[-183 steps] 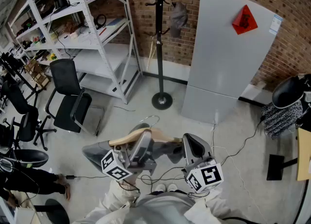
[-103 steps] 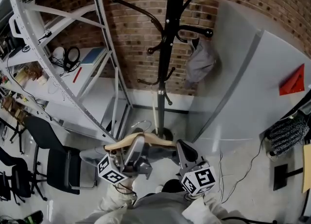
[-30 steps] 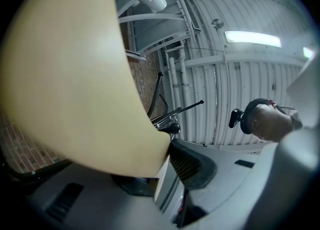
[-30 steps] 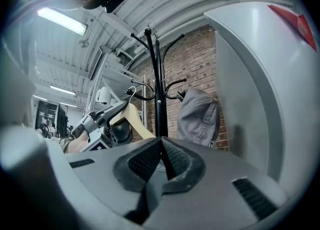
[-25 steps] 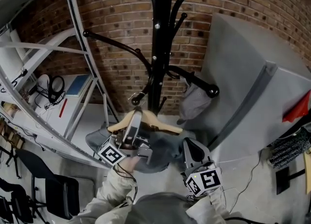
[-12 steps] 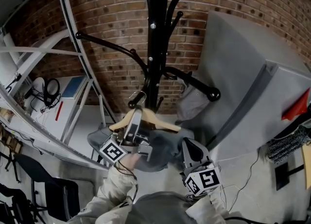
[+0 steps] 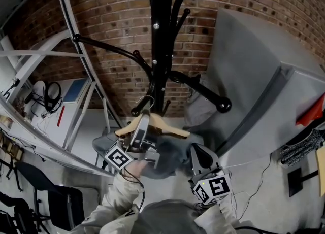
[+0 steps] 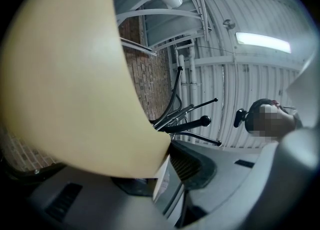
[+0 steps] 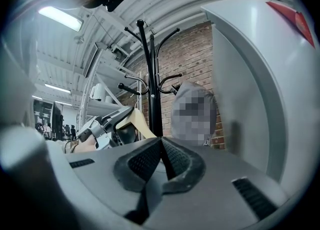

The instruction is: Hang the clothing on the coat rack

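coat rack (image 7: pixel 158 35): black metal pole, upright right in front of you, with curved arms ending in ball tips that branch out at several heights.
hanger (image 7: pixel 155 123): pale wood, roughly level, raised close against the pole. Its wire hook (image 7: pixel 148 101) sits just beside the ball tip of a low arm; you can't tell if it is over it.
clothing (image 7: pixel 170 154): grey garment draped on the hanger, bunched below it.
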A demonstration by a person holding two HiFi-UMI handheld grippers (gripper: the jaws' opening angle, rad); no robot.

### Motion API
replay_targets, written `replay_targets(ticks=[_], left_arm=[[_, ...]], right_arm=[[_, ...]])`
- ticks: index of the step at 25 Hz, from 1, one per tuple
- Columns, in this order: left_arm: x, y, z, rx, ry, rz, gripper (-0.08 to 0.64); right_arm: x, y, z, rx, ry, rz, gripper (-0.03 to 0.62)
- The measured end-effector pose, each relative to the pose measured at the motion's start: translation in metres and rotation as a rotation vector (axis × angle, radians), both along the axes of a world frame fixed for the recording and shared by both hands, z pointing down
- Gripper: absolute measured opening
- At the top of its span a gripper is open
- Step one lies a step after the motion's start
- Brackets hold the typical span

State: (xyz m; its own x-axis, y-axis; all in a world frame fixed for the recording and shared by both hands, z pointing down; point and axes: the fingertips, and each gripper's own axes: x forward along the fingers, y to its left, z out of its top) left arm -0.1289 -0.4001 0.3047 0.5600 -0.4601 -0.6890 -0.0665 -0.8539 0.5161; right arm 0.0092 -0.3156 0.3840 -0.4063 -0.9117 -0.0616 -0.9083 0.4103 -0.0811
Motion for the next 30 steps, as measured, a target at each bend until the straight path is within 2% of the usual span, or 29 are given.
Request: replay_targets(ticks=[4, 6, 9, 30], left_arm=[[0.000, -0.001, 0.002, -0.023, 0.049, 0.031, 0.100], [0.000, -0.001, 0.000, -0.010, 0.053, 0.032, 0.100], [0.002, -0.003, 0.004, -0.037, 0.064, 0.041, 0.103], [0.005, -0.003, 0.021, -0.112, 0.061, 0.029, 0.143]], right_arm=[[0.001, -0.001, 0.002, -0.009, -0.002, -0.003, 0.023], [0.002, -0.002, 0.005, -0.013, -0.009, -0.006, 0.024], [0.006, -0.002, 0.007, -0.022, -0.019, -0.005, 0.023], [0.013, 0.004, 0.010, -0.052, -0.048, -0.014, 0.023]])
